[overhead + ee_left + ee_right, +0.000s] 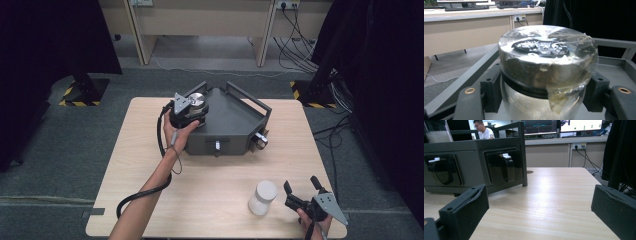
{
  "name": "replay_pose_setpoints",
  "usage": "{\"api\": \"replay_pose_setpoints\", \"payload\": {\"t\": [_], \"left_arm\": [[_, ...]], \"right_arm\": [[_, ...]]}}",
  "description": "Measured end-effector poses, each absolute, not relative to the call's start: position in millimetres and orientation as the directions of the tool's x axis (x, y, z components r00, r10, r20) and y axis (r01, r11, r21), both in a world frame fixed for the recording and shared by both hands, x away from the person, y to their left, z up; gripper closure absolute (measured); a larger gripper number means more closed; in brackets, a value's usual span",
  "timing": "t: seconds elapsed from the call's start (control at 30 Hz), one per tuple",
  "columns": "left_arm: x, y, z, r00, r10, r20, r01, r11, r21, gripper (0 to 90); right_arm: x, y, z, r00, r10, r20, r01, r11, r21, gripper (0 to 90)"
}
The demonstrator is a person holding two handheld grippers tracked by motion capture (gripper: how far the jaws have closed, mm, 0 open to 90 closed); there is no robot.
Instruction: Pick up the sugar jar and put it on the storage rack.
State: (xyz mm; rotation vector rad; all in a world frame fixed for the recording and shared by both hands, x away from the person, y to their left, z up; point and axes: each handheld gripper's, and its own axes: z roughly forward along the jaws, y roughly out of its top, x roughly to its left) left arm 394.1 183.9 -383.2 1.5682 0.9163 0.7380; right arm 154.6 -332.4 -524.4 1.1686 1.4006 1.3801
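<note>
Table (210, 200) of pale wood carries one dark grey angular tray-stand (227, 125) at its far middle. One glass jar with a silver lid (544, 57), upright, long axis vertical, sits at the stand's left corner, clamped at its neck between the left gripper's (187, 116) jaws. One white cylindrical container (263, 197) stands upright near the front edge, just left of the right gripper (303, 188), which rests there with jaws spread wide and empty. Grippers number two.
</note>
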Motion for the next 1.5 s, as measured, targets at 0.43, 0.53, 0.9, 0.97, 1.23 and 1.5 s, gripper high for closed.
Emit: {"api": "replay_pose_setpoints", "payload": {"t": [0.43,0.53,0.9,0.97,1.23,1.5], "left_arm": [[396,178,-388,0.485,0.874,-0.007,0.172,-0.088,0.981,30.9],[394,178,-389,0.479,0.878,-0.011,0.174,-0.082,0.981,30.8],[391,177,-386,0.46,0.887,-0.043,0.181,-0.047,0.982,3.5],[389,177,-386,0.451,0.891,-0.054,0.182,-0.033,0.983,1.0],[386,183,-389,0.459,0.885,-0.075,0.175,-0.008,0.984,0.0],[378,192,-389,0.472,0.876,-0.101,0.171,0.022,0.985,0.0]], "right_arm": [[154,-332,-524,-0.225,0.973,0.051,0.061,-0.038,0.997,1.5],[154,-332,-524,-0.225,0.973,0.049,0.06,-0.037,0.998,1.5],[154,-332,-524,-0.229,0.972,0.05,0.061,-0.037,0.997,1.5],[154,-332,-524,-0.228,0.972,0.048,0.06,-0.035,0.998,1.5],[154,-331,-524,-0.227,0.973,0.05,0.063,-0.037,0.997,1.5],[154,-331,-524,-0.228,0.973,0.048,0.062,-0.035,0.997,1.5]]}}
